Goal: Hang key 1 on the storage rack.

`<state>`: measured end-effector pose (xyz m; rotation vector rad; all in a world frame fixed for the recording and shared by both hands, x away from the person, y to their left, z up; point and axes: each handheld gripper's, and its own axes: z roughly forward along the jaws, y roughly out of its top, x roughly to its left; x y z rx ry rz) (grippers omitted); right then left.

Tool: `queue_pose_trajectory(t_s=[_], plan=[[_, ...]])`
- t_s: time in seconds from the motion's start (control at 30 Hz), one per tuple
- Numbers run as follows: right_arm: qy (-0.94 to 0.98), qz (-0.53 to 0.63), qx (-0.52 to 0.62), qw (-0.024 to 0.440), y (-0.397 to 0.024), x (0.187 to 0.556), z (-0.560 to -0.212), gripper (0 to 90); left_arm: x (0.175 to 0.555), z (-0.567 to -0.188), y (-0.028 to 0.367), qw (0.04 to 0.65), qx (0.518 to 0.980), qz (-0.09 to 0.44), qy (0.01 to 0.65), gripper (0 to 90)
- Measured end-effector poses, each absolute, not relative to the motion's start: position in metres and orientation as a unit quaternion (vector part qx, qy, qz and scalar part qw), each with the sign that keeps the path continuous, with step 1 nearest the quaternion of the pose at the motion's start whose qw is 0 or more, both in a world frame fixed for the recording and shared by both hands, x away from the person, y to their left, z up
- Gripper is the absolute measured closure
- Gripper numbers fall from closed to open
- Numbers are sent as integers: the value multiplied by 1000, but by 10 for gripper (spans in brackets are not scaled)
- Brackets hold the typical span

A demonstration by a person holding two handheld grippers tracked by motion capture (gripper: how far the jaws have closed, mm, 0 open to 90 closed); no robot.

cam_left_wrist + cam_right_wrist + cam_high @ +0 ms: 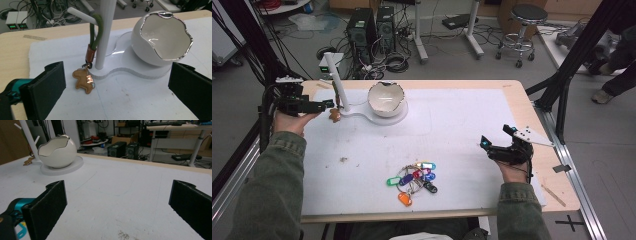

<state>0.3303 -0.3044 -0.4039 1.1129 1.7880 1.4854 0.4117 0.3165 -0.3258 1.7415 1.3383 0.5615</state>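
A white stand (pixel 339 85) with a post and pegs sits at the mat's back left, its base carrying a white egg-shaped bowl (pixel 385 98) with a silver rim. A brown leather figure keychain (pixel 83 80) hangs from a peg (pixel 80 15) by a green loop (pixel 96 32), its figure touching the mat beside the post (pixel 106 30). My left gripper (pixel 328 104) stands open just left of the stand, with nothing between its jaws (pixel 117 85). My right gripper (pixel 496 136) rests open at the mat's right side, empty (pixel 117 205), with the bowl (pixel 58 151) far off. A bunch of keys with coloured tags (pixel 414 179) lies near the front edge.
A white mat (pixel 462 125) covers most of the wooden table (pixel 532 115). Black frame posts (pixel 574 55) rise at the right and left sides. Computer towers (pixel 371 27), cables and a stool (pixel 522 30) stand on the floor beyond the table.
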Motion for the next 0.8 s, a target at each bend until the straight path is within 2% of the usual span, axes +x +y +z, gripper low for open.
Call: queue_pose_trajectory(t_s=[0.8], plan=[[667, 553, 414, 278, -304, 330, -404, 6, 371, -346, 311, 463, 691, 241, 501, 17]])
